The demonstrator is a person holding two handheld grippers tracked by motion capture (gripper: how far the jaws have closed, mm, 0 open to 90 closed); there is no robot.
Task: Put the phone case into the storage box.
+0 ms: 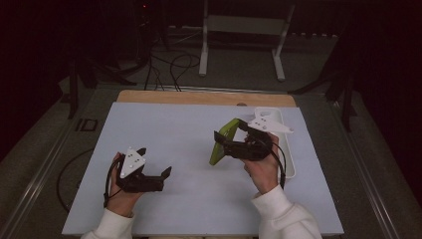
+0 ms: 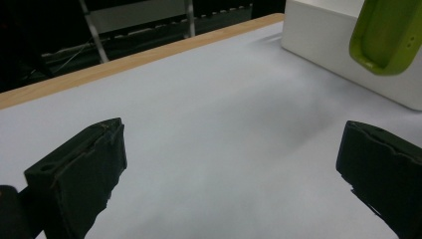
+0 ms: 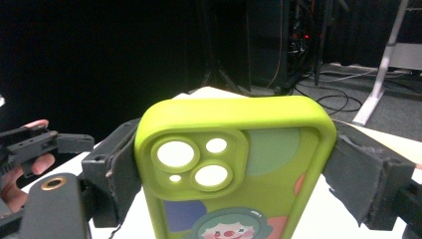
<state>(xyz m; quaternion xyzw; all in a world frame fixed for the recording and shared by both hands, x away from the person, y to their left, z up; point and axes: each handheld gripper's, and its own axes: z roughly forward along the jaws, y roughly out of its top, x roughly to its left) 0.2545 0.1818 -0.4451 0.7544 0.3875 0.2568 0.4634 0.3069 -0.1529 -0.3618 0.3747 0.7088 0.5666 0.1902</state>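
A lime-green phone case (image 1: 220, 143) stands tilted on its edge over the table's middle right, and my right gripper (image 1: 229, 131) is shut across its width. In the right gripper view the case (image 3: 234, 149) shows its camera cutouts and a clown print, pinched between both pads (image 3: 112, 169). My left gripper (image 1: 155, 162) rests low at the front left, jaws wide apart and holding nothing. In the left gripper view its fingertips (image 2: 79, 174) frame bare mat, with the green case (image 2: 388, 35) hanging at the upper right.
A long white tray (image 1: 290, 154) lies along the right side of the pale mat (image 1: 174, 124), just behind my right hand; its wall (image 2: 323, 45) is in the left gripper view. A wooden table edge (image 1: 199, 97) runs along the back. Cables and stand legs are on the floor beyond.
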